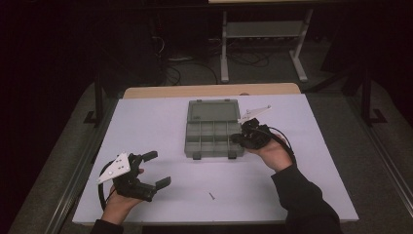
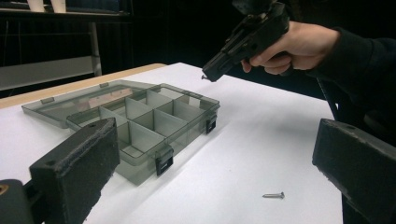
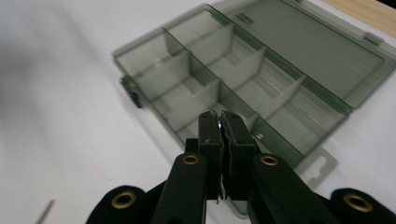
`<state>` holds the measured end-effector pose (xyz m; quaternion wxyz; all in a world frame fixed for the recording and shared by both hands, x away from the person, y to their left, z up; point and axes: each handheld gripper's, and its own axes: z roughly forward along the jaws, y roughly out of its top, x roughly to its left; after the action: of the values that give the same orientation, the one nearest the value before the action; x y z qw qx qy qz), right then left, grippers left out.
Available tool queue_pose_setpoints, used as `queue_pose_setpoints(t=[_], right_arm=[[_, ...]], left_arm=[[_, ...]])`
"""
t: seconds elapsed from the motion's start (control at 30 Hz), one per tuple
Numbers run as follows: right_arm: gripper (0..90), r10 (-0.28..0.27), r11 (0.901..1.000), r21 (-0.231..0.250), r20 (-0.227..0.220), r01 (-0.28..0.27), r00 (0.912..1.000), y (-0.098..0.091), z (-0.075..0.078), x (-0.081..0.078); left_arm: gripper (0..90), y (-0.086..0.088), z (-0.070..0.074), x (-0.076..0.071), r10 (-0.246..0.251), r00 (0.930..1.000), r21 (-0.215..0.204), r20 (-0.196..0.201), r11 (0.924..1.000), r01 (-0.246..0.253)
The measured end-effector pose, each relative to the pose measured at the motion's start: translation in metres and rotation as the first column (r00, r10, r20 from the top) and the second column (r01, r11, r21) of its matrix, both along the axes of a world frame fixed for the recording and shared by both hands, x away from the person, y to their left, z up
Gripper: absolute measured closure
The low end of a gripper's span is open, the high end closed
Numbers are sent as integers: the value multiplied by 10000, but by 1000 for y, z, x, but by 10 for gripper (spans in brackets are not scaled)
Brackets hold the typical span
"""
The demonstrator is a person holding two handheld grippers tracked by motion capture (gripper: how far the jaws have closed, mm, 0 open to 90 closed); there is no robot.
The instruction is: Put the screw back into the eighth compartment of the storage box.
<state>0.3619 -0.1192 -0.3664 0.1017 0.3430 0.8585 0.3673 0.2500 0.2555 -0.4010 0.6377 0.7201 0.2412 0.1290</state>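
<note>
A clear grey compartment box [image 1: 213, 141] lies open on the white table [image 1: 160, 122], its lid [image 1: 213, 111] folded flat behind it. My right gripper [image 1: 237, 139] hovers over the box's front right corner. In the right gripper view its jaws [image 3: 220, 116] are pressed together on a small screw [image 3: 219, 128], just above a compartment. From the left gripper view, that screw's tip [image 2: 203, 77] pokes out of the right gripper [image 2: 208, 74]. My left gripper [image 1: 157, 169] stands wide open at the front left, holding nothing. A loose screw [image 1: 212, 196] lies on the table between the hands.
The loose screw [image 2: 273, 195] lies in front of the left gripper's open jaws, right of the box [image 2: 140, 121]. A wooden strip [image 1: 209, 90] runs along the table's far edge. Beyond it, on the dark floor, stand a white table frame [image 1: 263, 34] and cables.
</note>
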Motion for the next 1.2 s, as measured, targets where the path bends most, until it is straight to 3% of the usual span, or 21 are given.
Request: queue_pose_setpoints(t=[0.57,1.07,1.2], right_arm=[[866,-543,9962,-702,-305,521,9981,-2,-22,19],[866,-441,9923,-1181,-449,385,9980,2,-36,25],[864,-439,9929,-1121,-456,386,9980,2,-37,24]], left_arm=[[1,0,0,0,37,10000,-27,10,10000,-37],[1,0,0,0,22,10000,-18,-8,10000,-22],[1,0,0,0,28,10000,-30,-11,10000,-28]])
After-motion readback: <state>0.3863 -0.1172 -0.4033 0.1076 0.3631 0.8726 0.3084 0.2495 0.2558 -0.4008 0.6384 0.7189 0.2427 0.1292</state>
